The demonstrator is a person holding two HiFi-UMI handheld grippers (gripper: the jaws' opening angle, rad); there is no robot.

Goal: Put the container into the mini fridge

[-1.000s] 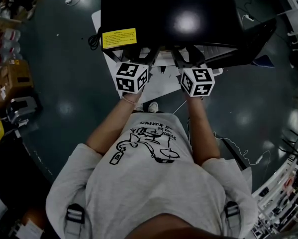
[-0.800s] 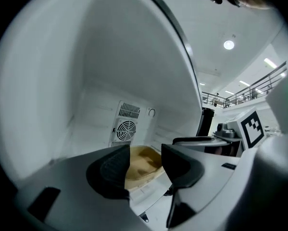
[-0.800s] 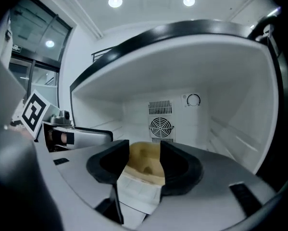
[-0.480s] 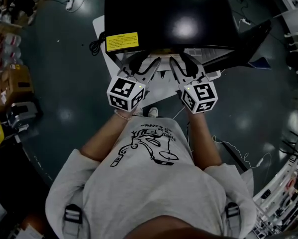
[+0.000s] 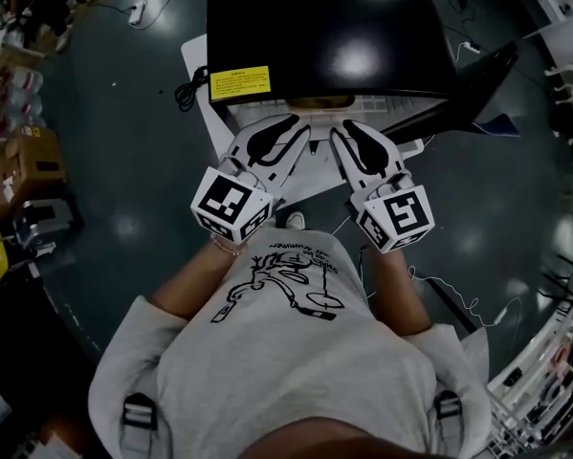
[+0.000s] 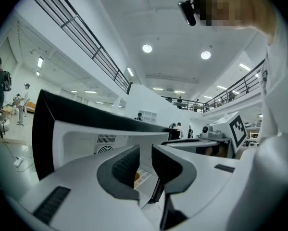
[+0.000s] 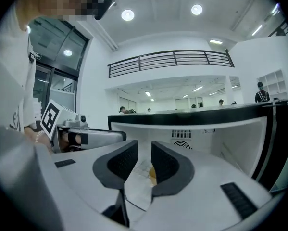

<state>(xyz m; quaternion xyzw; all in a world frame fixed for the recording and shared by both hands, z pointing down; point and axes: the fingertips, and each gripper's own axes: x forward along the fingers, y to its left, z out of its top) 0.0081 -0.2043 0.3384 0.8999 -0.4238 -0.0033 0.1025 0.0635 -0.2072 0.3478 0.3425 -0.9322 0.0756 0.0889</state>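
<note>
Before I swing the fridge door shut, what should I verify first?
1. Container inside the mini fridge: ok, it shows in the opening beyond the jaws.
2. Left gripper free: ok. Its jaws have just been closing partway and nothing is between them.
3. Right gripper free: ok. Its jaws have also just been closing partway, with nothing between them.
4. Both grippers outside the opening: ok in the head view.
5. Door open to the right: ok.
6. Door's swing path clear: cannot tell.
</note>
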